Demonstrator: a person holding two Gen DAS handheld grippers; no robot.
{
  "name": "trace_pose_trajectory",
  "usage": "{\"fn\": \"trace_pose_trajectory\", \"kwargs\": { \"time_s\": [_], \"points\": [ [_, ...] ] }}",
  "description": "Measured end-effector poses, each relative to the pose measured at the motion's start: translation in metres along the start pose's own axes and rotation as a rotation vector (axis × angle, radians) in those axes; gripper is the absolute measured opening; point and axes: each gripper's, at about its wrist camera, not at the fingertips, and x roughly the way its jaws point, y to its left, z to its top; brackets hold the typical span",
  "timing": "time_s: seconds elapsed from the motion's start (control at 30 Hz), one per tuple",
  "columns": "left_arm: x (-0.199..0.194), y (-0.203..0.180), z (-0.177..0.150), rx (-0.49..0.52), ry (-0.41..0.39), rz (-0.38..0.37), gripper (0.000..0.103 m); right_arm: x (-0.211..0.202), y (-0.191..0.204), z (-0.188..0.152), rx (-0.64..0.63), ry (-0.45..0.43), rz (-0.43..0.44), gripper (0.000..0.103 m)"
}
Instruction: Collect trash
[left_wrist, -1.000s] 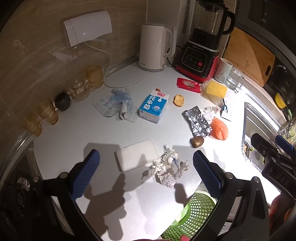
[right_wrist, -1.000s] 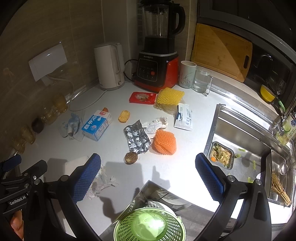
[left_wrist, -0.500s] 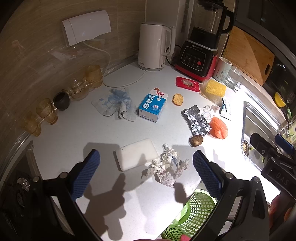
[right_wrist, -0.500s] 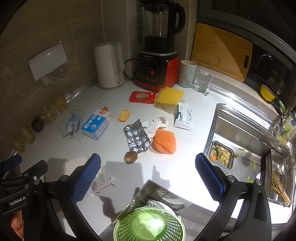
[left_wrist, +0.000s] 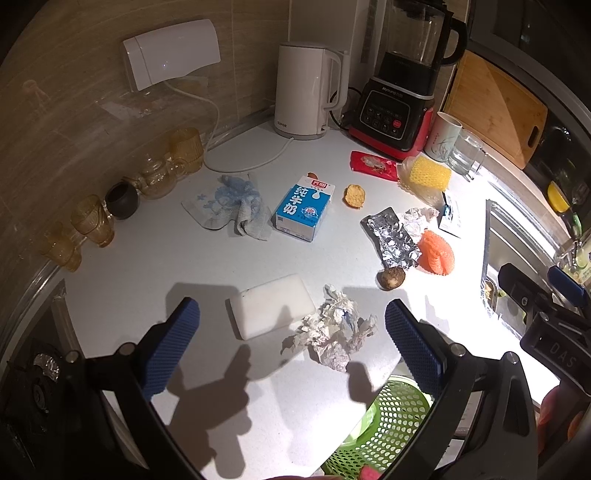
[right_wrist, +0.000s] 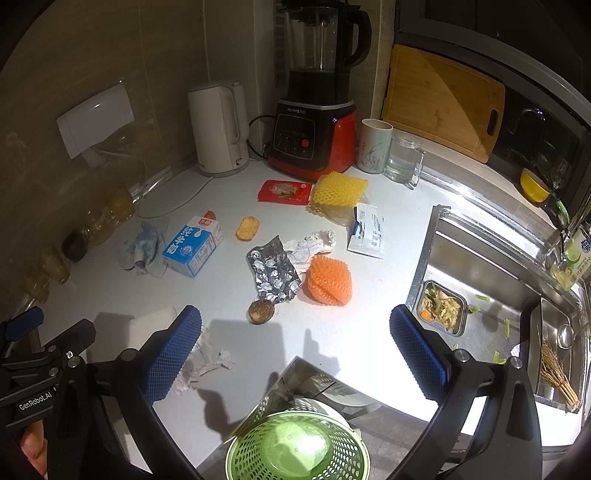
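Over the white counter (left_wrist: 207, 266), both grippers hang with jaws spread wide, nothing held. Left gripper (left_wrist: 291, 339) frames the crumpled tissue (left_wrist: 332, 332), just right of a white sponge (left_wrist: 273, 310). Right gripper (right_wrist: 295, 347) hovers above the green basket (right_wrist: 295, 446) at the near edge.

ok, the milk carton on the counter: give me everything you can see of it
The milk carton is a small gable-top paperboard box, blue and white with white Chinese characters and a red patch by the top. It lies on its side on the white counter, looking intact, its top pointing toward the kettle. A crumpled blue-and-white cloth sits close on one side, an orange food scrap on the other; neither clearly touches it. Something small and orange shows just behind its top. No hand-held gripper is near it.
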Motion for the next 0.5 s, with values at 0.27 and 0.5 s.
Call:
{"fn": "trace_pose_trajectory", "kwargs": {
  "time_s": [0.27,0.5],
  "points": [
    [0.0003,-0.0003,0.0000,0.000,0.002,0.000,0.097,0.0002,0.0003,-0.0001,-0.001,0.002,-0.001,0.101],
    [0.0003,-0.0006,-0.0007,0.001,0.003,-0.002,0.097,0.0002,-0.0006,-0.0006,-0.001,0.003,-0.001,0.101]
  ]
}}
